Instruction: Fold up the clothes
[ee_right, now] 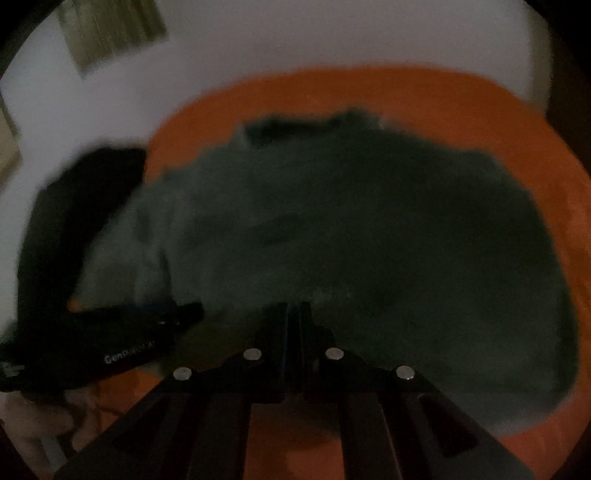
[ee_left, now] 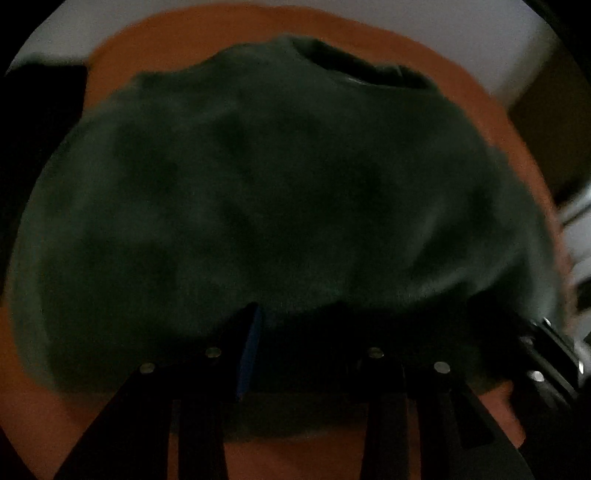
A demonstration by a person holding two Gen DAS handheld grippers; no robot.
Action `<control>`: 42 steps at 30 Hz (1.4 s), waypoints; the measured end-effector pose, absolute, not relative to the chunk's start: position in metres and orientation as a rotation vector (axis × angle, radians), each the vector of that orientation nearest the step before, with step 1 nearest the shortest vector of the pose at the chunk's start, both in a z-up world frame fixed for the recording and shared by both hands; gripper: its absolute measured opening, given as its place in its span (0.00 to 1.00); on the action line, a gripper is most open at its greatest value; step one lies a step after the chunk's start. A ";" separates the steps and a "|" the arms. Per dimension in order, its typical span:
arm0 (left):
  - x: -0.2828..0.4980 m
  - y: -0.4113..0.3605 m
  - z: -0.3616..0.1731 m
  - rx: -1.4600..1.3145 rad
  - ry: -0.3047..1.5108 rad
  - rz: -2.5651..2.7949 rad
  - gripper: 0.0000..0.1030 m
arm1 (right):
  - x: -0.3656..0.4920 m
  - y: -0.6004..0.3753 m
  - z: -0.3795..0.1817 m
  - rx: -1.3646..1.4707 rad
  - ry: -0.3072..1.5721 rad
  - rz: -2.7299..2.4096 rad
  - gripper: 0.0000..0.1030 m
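A dark green garment (ee_left: 280, 192) lies spread on an orange surface (ee_left: 192, 33), its collar (ee_left: 369, 70) at the far side. My left gripper (ee_left: 317, 332) hovers over the near hem, jaws apart, one blue pad (ee_left: 251, 350) showing and nothing pressed between the pads. In the right wrist view the same garment (ee_right: 369, 236) fills the middle. My right gripper (ee_right: 294, 314) is shut, its tips together over the near edge. I see no cloth pinched in it. The left gripper (ee_right: 184, 312) reaches in from the left there.
A black item (ee_right: 74, 206) lies off the orange surface's left side, also at the left edge in the left wrist view (ee_left: 44, 118). Pale floor or wall (ee_right: 332, 33) surrounds the orange surface (ee_right: 406, 96). A hand (ee_right: 37, 417) shows low left. Both views are blurred.
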State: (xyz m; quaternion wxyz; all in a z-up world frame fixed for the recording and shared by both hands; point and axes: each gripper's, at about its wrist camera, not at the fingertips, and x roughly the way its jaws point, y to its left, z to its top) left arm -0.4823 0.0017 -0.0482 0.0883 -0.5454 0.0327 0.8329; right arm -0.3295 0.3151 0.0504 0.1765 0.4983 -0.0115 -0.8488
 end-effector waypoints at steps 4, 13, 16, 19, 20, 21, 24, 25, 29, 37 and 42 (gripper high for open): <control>-0.470 0.009 -0.045 -1.597 0.203 2.542 0.37 | -0.316 0.323 0.031 1.299 -0.014 -2.421 0.00; -0.464 -0.112 -0.026 -1.694 0.060 2.718 0.37 | -0.292 0.432 0.059 1.321 0.017 -2.670 0.00; -0.464 -0.175 -0.028 -1.812 -0.067 2.772 0.38 | -0.296 0.515 0.043 1.474 -0.235 -2.720 0.00; -0.450 -0.228 -0.017 -1.918 -0.250 2.785 0.38 | -0.292 0.561 0.047 1.551 -0.348 -2.789 0.01; -0.446 -0.236 -0.012 -1.919 -0.356 2.750 0.38 | -0.291 0.567 0.054 1.558 -0.372 -2.808 0.01; -0.448 -0.236 -0.007 -1.916 -0.447 2.718 0.38 | -0.290 0.559 0.064 1.520 -0.375 -2.800 0.01; -0.441 -0.212 0.014 -1.793 -0.506 2.630 0.38 | -0.291 0.516 0.092 1.396 -0.354 -2.723 0.01; -0.443 -0.197 0.016 -1.755 -0.497 2.586 0.38 | -0.291 0.493 0.096 1.374 -0.337 -2.671 0.01; -0.453 -0.123 0.017 -1.616 -0.392 2.467 0.38 | -0.291 0.399 0.113 1.285 -0.272 -2.463 0.01; -0.462 -0.072 -0.016 -1.630 -0.131 2.546 0.38 | -0.308 0.300 0.054 1.462 -0.095 -2.320 0.00; -0.473 -0.073 -0.032 -1.636 -0.028 2.522 0.40 | -0.301 0.330 0.055 1.421 -0.212 -2.276 0.00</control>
